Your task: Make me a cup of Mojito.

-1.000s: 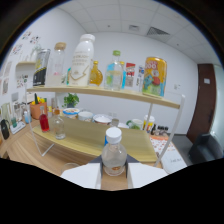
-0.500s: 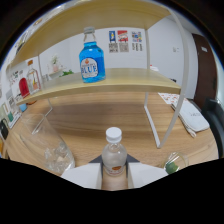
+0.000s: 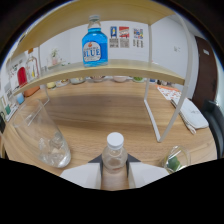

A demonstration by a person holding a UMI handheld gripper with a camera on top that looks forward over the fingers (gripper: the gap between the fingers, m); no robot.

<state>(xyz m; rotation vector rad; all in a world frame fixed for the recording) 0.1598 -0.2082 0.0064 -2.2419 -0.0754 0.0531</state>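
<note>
My gripper (image 3: pixel 115 175) is shut on a small clear bottle with a white cap (image 3: pixel 115 152), held upright between the two pale fingers (image 3: pixel 80 176). Just ahead to the left, a clear glass (image 3: pixel 42 134) with ice in its bottom stands on the wooden table (image 3: pixel 110 115). A small glass dish with something green (image 3: pixel 175 161) sits just ahead to the right. Beyond, a blue-liquid bottle labelled BLUE (image 3: pixel 95 45) stands on a wooden shelf (image 3: pixel 105 67).
The shelf's white leg (image 3: pixel 152 112) comes down to the table ahead on the right. Small bowls and dishes (image 3: pixel 100 79) line up under the shelf. A white flat device (image 3: pixel 192 114) lies at the far right. Bottles and a plant (image 3: pixel 30 67) stand at the far left.
The view has dropped and moved closer to the table. The shelf with the blue bottle now looms higher, and the ice glass and green dish appear nearer. The bottle stays gripped.
</note>
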